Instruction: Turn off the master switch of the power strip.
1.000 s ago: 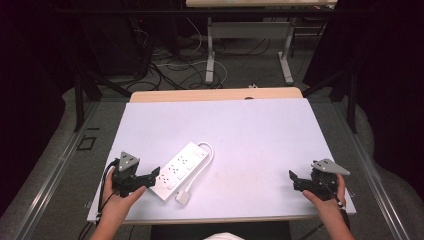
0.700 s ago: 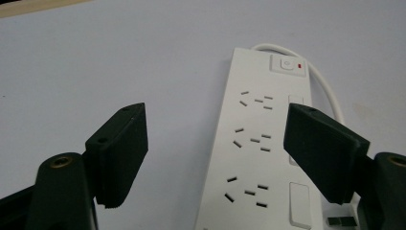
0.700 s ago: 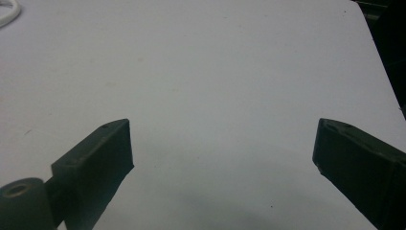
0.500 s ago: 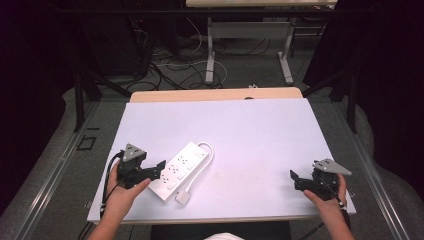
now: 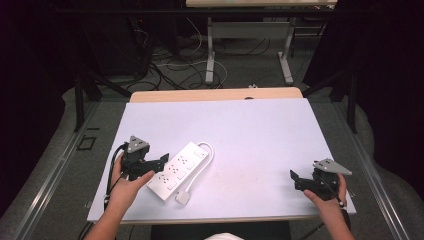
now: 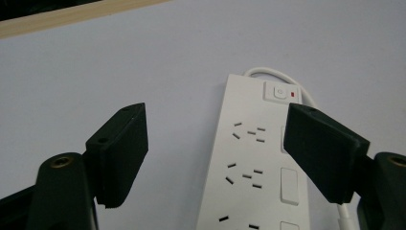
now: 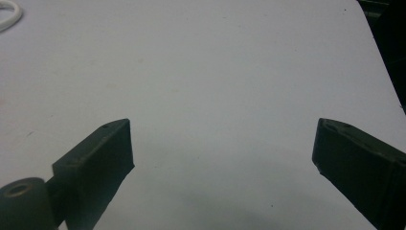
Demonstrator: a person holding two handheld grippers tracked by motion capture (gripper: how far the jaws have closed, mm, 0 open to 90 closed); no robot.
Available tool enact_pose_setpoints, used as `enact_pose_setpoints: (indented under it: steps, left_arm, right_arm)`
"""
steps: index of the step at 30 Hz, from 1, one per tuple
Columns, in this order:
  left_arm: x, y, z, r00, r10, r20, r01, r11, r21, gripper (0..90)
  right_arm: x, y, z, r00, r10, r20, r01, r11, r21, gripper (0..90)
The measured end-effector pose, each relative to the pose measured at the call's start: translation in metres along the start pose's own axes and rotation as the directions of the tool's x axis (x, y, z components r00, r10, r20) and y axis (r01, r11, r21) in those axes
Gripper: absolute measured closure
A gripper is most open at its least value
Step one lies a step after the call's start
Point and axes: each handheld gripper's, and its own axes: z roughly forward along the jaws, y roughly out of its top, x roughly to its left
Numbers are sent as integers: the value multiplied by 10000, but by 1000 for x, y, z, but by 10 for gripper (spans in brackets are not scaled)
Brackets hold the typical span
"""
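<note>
A white power strip (image 5: 179, 170) lies slanted on the white tabletop (image 5: 250, 135), left of the middle. Its cable (image 5: 206, 161) loops round the far end and ends in a white plug (image 5: 183, 197) near the front edge. My left gripper (image 5: 163, 160) hovers at the strip's left side, open, with nothing between its jaws. In the left gripper view the strip (image 6: 253, 158) runs up between the open jaws, nearer the right one, and its switch (image 6: 278, 92) with a red light is at the far end. My right gripper (image 5: 295, 180) rests open near the front right corner, over bare table (image 7: 215, 72).
A wooden strip (image 5: 215, 95) borders the table's far edge. Beyond it, desk legs and tangled cables (image 5: 170, 65) lie on the dark floor. A bit of white cable (image 7: 8, 13) shows at the top left of the right gripper view.
The left hand has carried its gripper away from the person and slightly right, closer to the power strip, and a little higher. The right gripper has stayed put.
</note>
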Motion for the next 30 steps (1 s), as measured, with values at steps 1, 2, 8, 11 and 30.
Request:
enact_pose_setpoints:
  steps: [1, 2, 8, 11, 30]
  left_arm:
    - [-1, 2, 0, 10000, -7, 35, 7, 10000, 2, 240]
    - [-3, 3, 1, 10000, -49, 66, 49, 10000, -27, 242]
    - [-9, 13, 5, 9998, 60, 194, -59, 10000, -70, 252]
    - [-12, 17, 8, 9995, 20, 327, -15, 9999, -154, 260]
    - [-17, 33, 20, 9959, -225, 879, 247, 9994, -241, 281]
  right_arm:
    - [0, 0, 0, 10000, 55, -5, -55, 10000, 7, 64]
    - [1, 0, 0, 9999, 93, -60, -93, 9999, -49, 64]
    - [1, 1, 0, 10000, -8, -67, 7, 10000, -62, 64]
    - [0, 1, 0, 9998, -154, -124, 153, 9999, -44, 64]
    - [1, -1, 1, 10000, 8, -55, -8, 10000, -12, 64]
